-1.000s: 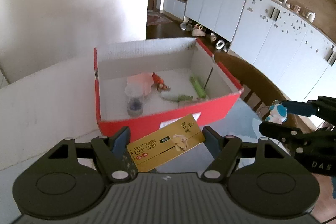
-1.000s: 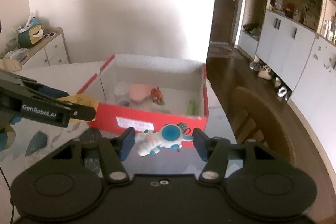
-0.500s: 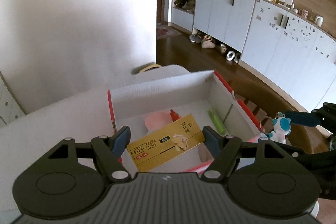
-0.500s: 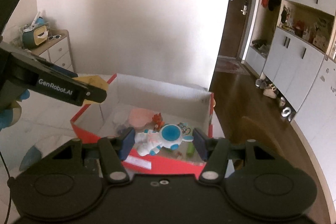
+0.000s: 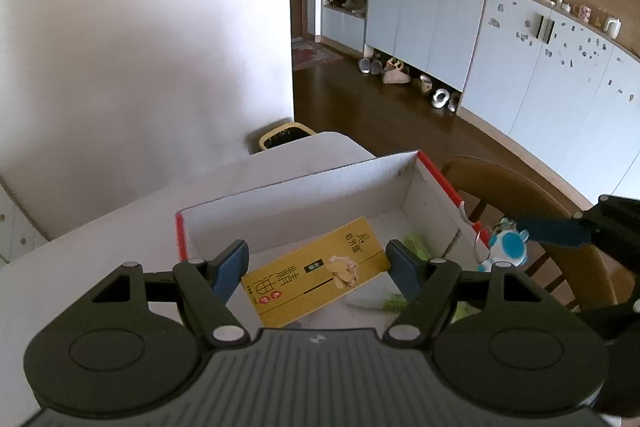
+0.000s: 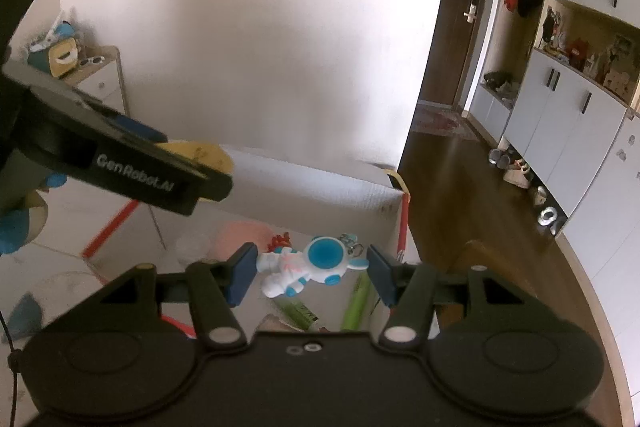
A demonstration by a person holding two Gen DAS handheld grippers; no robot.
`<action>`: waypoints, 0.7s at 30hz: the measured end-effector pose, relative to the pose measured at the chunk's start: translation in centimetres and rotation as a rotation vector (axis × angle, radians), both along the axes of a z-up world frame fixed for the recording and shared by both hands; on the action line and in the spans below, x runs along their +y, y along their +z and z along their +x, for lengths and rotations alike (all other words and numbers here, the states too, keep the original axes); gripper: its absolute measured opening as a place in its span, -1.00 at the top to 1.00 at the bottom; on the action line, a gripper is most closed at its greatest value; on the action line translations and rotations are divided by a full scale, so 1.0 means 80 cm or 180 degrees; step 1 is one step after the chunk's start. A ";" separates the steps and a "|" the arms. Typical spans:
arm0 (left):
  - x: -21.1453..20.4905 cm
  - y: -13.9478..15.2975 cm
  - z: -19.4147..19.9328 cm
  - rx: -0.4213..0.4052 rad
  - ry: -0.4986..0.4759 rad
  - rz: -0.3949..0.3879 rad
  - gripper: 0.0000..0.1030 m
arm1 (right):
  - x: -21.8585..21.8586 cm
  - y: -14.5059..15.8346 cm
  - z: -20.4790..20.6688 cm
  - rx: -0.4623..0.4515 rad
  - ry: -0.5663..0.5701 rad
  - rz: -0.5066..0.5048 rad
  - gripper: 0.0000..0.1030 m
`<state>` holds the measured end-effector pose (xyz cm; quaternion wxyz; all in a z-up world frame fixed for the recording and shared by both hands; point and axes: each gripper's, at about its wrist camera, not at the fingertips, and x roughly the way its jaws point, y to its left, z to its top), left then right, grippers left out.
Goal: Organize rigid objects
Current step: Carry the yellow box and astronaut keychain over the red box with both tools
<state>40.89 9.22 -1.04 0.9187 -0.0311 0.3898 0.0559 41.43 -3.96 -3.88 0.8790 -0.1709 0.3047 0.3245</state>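
My left tongs (image 5: 316,261) are clamped on the yellow carton (image 5: 316,275), held tilted over the open red box (image 5: 181,233) on the bench (image 5: 80,247). Right tongs (image 6: 308,273) are clamped on the astronaut figure (image 6: 308,267), also above the box interior. Right view shows green tubes (image 6: 356,301) and a pink item (image 6: 244,233) on the box floor; left view shows only the green ones, carton blocks the rest.
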 end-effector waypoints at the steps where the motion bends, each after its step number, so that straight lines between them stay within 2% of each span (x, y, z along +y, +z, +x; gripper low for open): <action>1: 0.000 -0.004 0.007 0.0014 -0.0012 -0.0017 -0.47 | 0.003 -0.004 0.004 0.0016 -0.0004 -0.0015 -0.15; 10: -0.002 -0.049 0.061 0.0218 -0.0080 0.0040 -0.47 | 0.016 -0.051 0.035 0.0230 0.0011 -0.0125 -0.15; 21: 0.001 -0.100 0.114 0.0495 -0.0084 0.0066 -0.47 | 0.043 -0.082 0.068 0.0387 0.0039 -0.0295 -0.15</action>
